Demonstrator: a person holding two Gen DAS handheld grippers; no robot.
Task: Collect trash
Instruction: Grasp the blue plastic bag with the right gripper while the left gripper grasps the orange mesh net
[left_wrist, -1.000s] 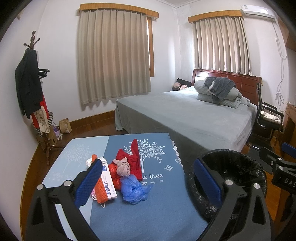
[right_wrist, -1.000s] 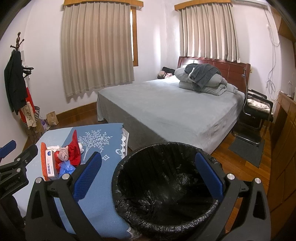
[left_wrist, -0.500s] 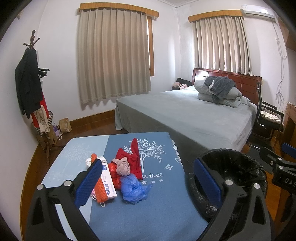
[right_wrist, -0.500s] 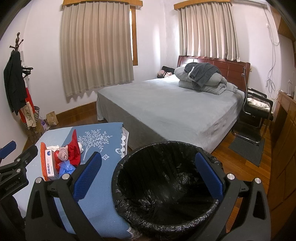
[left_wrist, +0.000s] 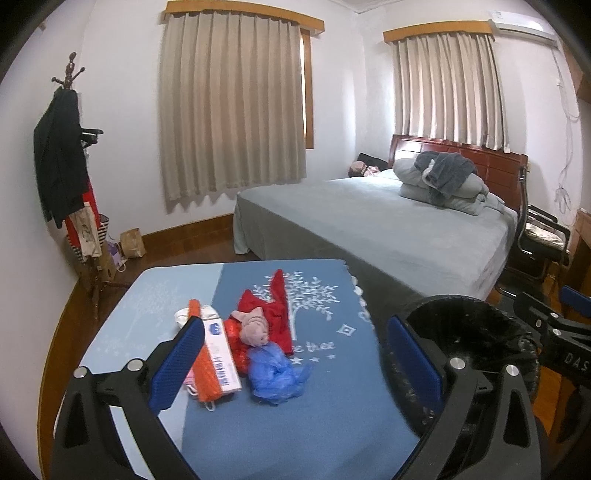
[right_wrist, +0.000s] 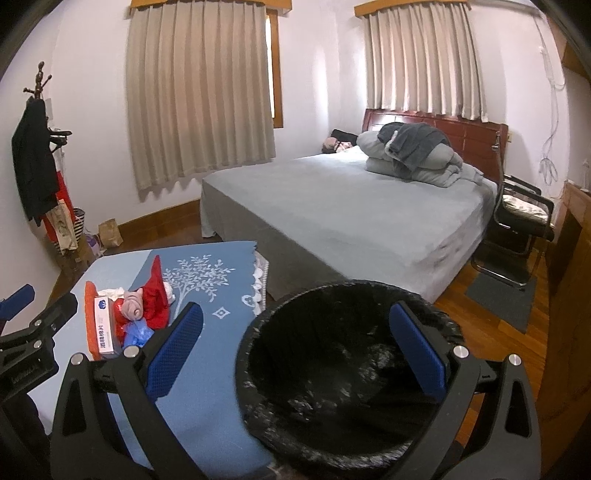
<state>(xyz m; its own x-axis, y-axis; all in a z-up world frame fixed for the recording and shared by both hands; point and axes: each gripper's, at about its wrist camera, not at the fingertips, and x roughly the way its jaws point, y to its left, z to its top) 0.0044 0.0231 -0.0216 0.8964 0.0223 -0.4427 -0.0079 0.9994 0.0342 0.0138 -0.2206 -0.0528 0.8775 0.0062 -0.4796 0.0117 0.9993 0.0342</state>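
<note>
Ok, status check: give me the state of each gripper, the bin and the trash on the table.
Left gripper: open, empty.
Right gripper: open, empty, above the bin.
Black-lined trash bin: upright beside the table, nothing visible inside.
Crumpled blue plastic bag: loose on the blue tablecloth.
White and orange box: lying flat.
Red plastic bag: spread flat.

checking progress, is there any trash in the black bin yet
No, the right wrist view looks into the bin and shows only its black liner, while the trash pile sits on the blue tablecloth.
</note>
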